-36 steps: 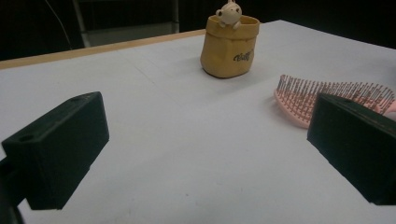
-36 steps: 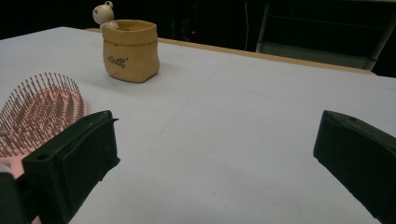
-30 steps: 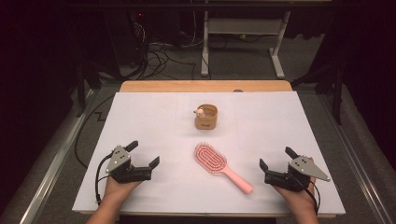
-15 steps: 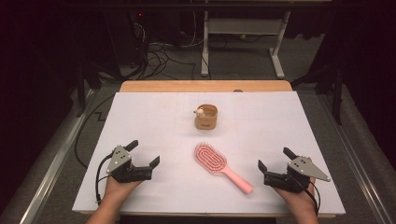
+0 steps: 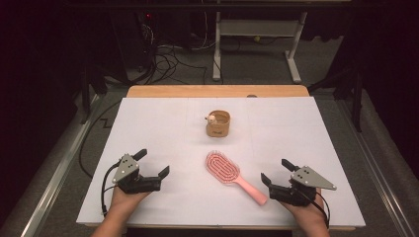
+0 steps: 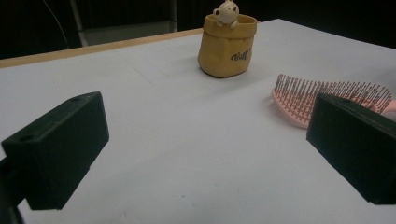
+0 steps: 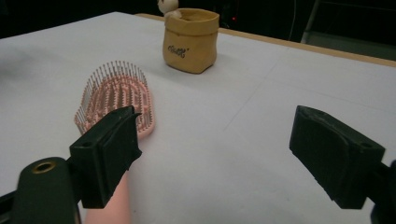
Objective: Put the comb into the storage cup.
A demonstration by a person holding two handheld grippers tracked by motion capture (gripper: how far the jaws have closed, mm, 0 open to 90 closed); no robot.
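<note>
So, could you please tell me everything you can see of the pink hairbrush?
The pink hairbrush looks like plastic, with an oval, slotted head and a plain straight handle. It lies flat on the white table with its thin, dark-tipped bristles pointing up, head towards the small tan pot and handle angled towards the person's right side. The handle end lies just by one jaw of the right gripper; the gripper's jaws have just been closing, with nothing between them, and I cannot tell whether that jaw touches it.

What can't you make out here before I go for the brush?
- Brush handle: right gripper view, its end is hidden behind the gripper's own jaw.
- Inside of the pouch: all views, its wall hides the contents.
- Pouch lettering: left gripper view, too small to read.
</note>
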